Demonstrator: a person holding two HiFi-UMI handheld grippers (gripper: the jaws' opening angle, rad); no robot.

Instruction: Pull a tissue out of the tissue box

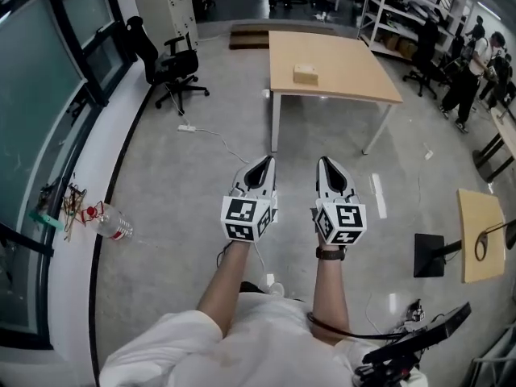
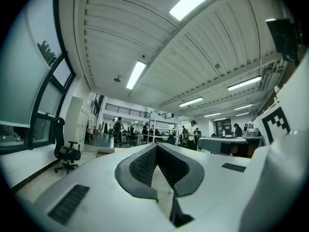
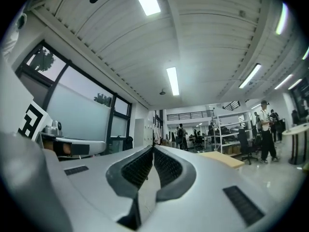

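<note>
Tissue box point(image 1: 305, 74) sits on the far table point(image 1: 355, 87), well apart from both tongs.
Left gripper point(image 1: 265, 163) and right gripper point(image 1: 324, 162) are both clenched on nothing and held level near the body. The tissue is likely light, soft and easily torn, so pinch its exposed fold. The opening is too small to see. The box may lift too.

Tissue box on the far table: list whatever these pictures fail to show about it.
1. Head view: the tissue box is too small to tell whether a tissue sticks out of it.
2. Left gripper view: no box can be found; the left gripper's own body fills the lower frame.
3. Right gripper view: only a corner of a tan tabletop shows past the right gripper; no box can be made out.
</note>
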